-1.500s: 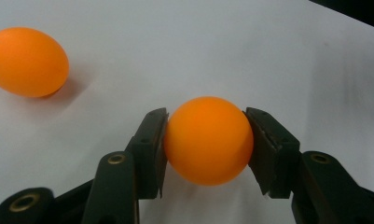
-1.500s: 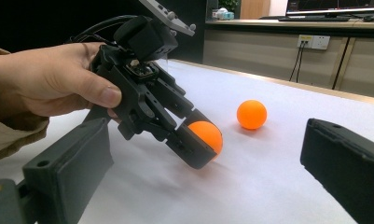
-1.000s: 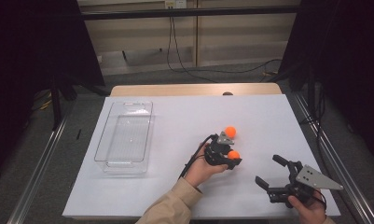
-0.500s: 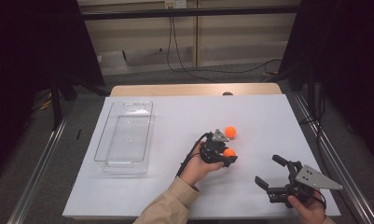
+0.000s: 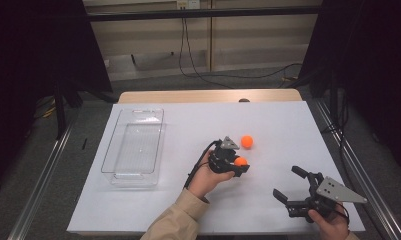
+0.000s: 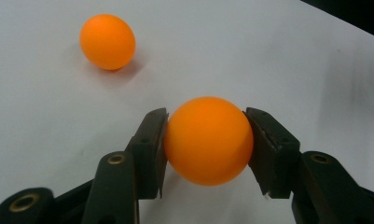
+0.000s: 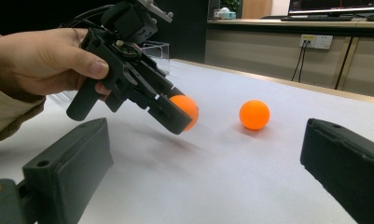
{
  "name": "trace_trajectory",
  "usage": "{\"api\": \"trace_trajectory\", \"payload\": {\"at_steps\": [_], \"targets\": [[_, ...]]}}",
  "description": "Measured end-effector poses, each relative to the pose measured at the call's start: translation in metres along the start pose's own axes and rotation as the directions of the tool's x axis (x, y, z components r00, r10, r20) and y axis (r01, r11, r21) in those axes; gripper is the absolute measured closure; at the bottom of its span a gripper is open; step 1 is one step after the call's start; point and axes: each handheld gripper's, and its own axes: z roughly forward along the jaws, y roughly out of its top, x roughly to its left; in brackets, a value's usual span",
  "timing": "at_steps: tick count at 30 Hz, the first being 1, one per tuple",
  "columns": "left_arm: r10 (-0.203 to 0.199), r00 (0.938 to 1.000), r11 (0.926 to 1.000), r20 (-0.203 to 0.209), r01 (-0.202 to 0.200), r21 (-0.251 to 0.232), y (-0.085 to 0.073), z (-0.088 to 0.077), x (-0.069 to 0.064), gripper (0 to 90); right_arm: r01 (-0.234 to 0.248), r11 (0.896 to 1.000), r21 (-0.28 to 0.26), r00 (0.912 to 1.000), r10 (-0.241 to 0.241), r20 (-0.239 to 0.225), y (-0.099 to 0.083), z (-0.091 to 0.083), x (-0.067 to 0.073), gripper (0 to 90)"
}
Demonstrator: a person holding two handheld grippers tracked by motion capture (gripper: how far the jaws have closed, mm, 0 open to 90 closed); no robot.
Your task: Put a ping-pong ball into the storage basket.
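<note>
The left hand-held gripper (image 5: 236,164) has an orange ball (image 6: 208,140) pinched squarely between its two black pads, one pad pressed on each side, and in the right gripper view that ball looks lifted just clear of the white tabletop (image 5: 198,125), with a shadow beneath it. So the pick looks done, and the step in hand is the carry. A second orange ball (image 5: 246,141) sits loose on the tabletop just beyond the held one, untouched. Over at the left edge lies a clear plastic bin (image 5: 133,147), well apart from the gripper; that seems the likely destination, though that is a judgement. The next move calls for a steady swing leftward, keeping the squeeze firm on a smooth, round, light ball that could pop out, then a release over the bin's opening. The right hand-held gripper (image 5: 294,186) rests near the tabletop's near right corner, jaws spread wide, holding nothing.
</note>
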Motion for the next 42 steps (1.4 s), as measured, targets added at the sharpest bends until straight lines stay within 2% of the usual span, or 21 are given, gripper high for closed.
{"api": "trace_trajectory", "payload": {"at_steps": [18,23,31,42], "targets": [[-0.029,0.9993,0.9995,-0.023,0.029,-0.013,-0.001,-0.013,0.01,50.8,0.002,1.0,0.003,1.0,-0.002,-0.007,0.0,0.001,0.0,1.5],[-0.049,0.9984,0.9986,-0.027,0.048,-0.023,-0.002,-0.018,0.014,50.8,0.004,1.0,0.002,1.0,-0.004,-0.008,0.0,0.001,0.0,1.5],[-0.046,0.9978,0.9987,-0.048,0.045,-0.022,-0.002,-0.023,0.017,50.8,0.003,1.0,0.003,0.9999,-0.003,-0.01,0.0,0.001,0.001,1.5],[-0.058,0.9969,0.9981,-0.053,0.057,-0.023,-0.002,-0.027,0.019,50.8,0.001,1.0,0.003,0.9999,-0.001,-0.011,0.0,0.001,0.001,1.5]]}}
